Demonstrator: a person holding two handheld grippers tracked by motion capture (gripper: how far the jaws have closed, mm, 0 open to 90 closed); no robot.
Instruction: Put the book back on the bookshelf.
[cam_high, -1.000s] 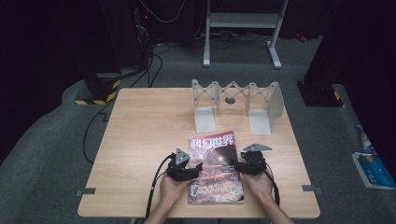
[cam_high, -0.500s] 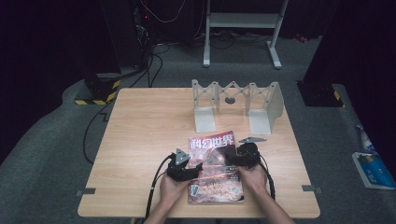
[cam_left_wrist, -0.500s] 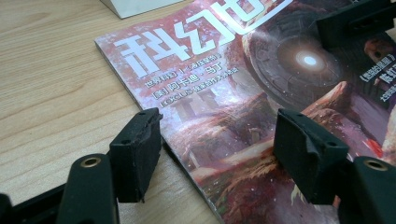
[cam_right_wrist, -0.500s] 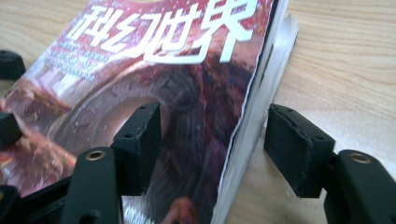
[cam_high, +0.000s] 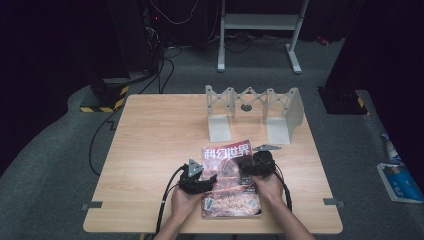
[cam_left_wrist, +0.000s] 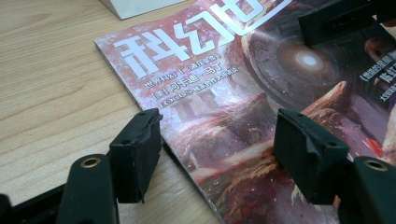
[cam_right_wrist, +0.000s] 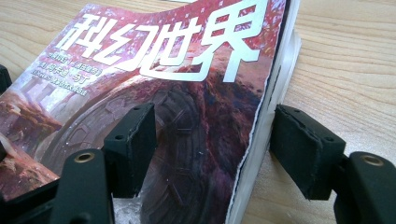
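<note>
A magazine (cam_high: 230, 175) with a red cover and white characters lies flat near the table's front edge. My left gripper (cam_high: 207, 181) is at its left edge. In the left gripper view, that gripper (cam_left_wrist: 217, 135) stands open, one jaw on the wood beside the spine and the other over the cover (cam_left_wrist: 224, 93). My right gripper (cam_high: 247, 170) is at the right edge. Its jaws have just been opening; in the right gripper view they (cam_right_wrist: 212, 135) straddle the page edge of the magazine (cam_right_wrist: 177, 93), not pressing on it. The right gripper's jaw (cam_left_wrist: 336, 18) shows at the top of the left gripper view.
A grey folding book rack (cam_high: 250, 112) stands at the back of the wooden table (cam_high: 150, 150), just beyond the magazine. Cables trail off the front edge. On the floor lie a blue packet (cam_high: 397, 180) at right and a yellow-black striped block (cam_high: 107, 100) at back left.
The right gripper has slid left from beside the magazine onto its right edge. The left gripper and the magazine have stayed where they were.
</note>
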